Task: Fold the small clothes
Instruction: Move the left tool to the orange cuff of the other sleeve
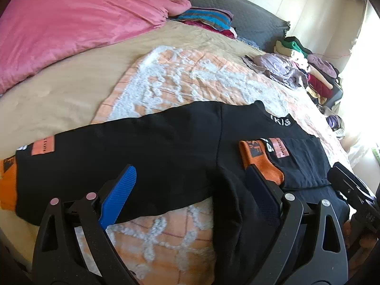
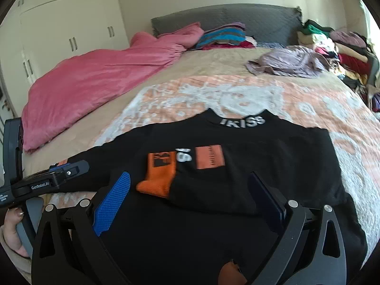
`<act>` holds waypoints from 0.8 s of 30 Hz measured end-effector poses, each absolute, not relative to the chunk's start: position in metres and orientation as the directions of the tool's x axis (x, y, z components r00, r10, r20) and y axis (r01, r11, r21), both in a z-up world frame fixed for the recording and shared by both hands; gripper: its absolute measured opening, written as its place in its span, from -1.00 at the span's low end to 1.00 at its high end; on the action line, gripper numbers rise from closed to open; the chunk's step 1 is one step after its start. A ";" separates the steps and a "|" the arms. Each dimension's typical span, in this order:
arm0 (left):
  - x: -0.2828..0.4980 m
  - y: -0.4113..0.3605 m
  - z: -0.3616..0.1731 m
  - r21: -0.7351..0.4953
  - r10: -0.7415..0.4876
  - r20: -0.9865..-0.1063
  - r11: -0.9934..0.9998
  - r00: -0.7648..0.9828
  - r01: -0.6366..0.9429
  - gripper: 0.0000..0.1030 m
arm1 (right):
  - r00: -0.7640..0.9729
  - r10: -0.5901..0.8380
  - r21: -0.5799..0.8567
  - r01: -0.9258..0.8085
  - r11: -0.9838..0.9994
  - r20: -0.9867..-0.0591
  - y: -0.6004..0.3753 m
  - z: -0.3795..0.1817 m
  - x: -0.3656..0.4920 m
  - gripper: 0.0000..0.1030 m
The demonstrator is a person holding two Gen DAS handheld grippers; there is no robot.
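A black sweater (image 2: 237,180) with orange cuffs lies flat on the patterned blanket, its lettered collar (image 2: 242,120) at the far side. One sleeve is folded across the body and ends in an orange cuff (image 2: 159,178). The other sleeve stretches out to the left, where its cuff (image 1: 8,182) shows. My left gripper (image 1: 190,185) hovers open over the sweater's near part with nothing pinched; it also appears as the left gripper (image 2: 78,165) beside a hand (image 2: 14,225). My right gripper (image 2: 190,192) stands open above the near hem, holding nothing.
The orange and white blanket (image 2: 237,95) covers the beige bed. A pink duvet (image 2: 95,76) fills the left side. Folded striped clothes (image 2: 223,35) lie by the grey headboard (image 2: 261,19). A lilac garment (image 2: 285,59) and a heap of clothes (image 2: 344,52) sit far right.
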State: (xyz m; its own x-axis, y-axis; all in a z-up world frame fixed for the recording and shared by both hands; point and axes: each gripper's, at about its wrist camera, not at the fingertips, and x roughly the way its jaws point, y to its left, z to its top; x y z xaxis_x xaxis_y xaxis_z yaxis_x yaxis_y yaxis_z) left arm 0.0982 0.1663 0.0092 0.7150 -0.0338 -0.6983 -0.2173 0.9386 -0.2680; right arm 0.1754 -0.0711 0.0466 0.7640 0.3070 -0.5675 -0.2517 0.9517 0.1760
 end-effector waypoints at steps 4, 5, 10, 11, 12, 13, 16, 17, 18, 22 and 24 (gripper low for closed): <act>0.090 0.175 0.012 -0.257 -0.006 -0.700 0.935 0.714 -0.244 0.67 | 0.756 0.329 0.156 -0.293 0.943 -0.567 -0.049 0.050 0.175 0.91; 0.088 0.178 0.012 -0.254 0.004 -0.701 0.933 0.713 -0.254 0.67 | 0.753 0.335 0.154 -0.302 0.941 -0.567 -0.045 0.051 0.174 0.91; 0.076 0.195 0.016 -0.247 0.048 -0.707 0.918 0.705 -0.311 0.67 | 0.737 0.361 0.142 -0.345 0.928 -0.571 -0.022 0.053 0.174 0.91; 0.074 0.198 0.016 -0.246 0.058 -0.709 0.914 0.703 -0.323 0.67 | 0.734 0.366 0.140 -0.353 0.925 -0.572 -0.018 0.053 0.174 0.91; 0.070 0.204 0.017 -0.251 0.064 -0.710 0.908 0.701 -0.336 0.67 | 0.731 0.373 0.139 -0.362 0.922 -0.571 -0.013 0.054 0.174 0.91; 0.067 0.209 0.017 -0.261 0.066 -0.710 0.900 0.701 -0.348 0.67 | 0.728 0.378 0.138 -0.369 0.919 -0.571 -0.009 0.054 0.174 0.91; 0.057 0.224 0.019 -0.286 0.078 -0.705 0.878 0.705 -0.383 0.67 | 0.719 0.396 0.134 -0.394 0.909 -0.571 0.004 0.055 0.174 0.91; 0.054 0.227 0.020 -0.285 0.089 -0.704 0.874 0.704 -0.395 0.68 | 0.717 0.400 0.133 -0.401 0.907 -0.571 0.008 0.056 0.174 0.91; 0.049 0.233 0.021 -0.279 0.111 -0.704 0.866 0.702 -0.416 0.68 | 0.713 0.406 0.131 -0.410 0.903 -0.571 0.012 0.057 0.174 0.91; 0.037 0.251 0.023 -0.243 0.184 -0.712 0.841 0.678 -0.483 0.68 | 0.705 0.427 0.122 -0.440 0.890 -0.567 0.027 0.061 0.173 0.91; 0.030 0.261 0.023 -0.246 0.198 -0.717 0.826 0.669 -0.508 0.68 | 0.702 0.435 0.117 -0.453 0.884 -0.563 0.035 0.063 0.172 0.91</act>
State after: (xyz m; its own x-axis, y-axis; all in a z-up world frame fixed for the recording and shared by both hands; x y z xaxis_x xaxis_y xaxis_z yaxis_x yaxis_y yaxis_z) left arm 0.0304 0.2609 0.0226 0.6690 0.1977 -0.7165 -0.5076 0.8257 -0.2460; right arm 0.1725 0.0352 0.0635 0.7024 0.4352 -0.5632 -0.4533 0.8836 0.1174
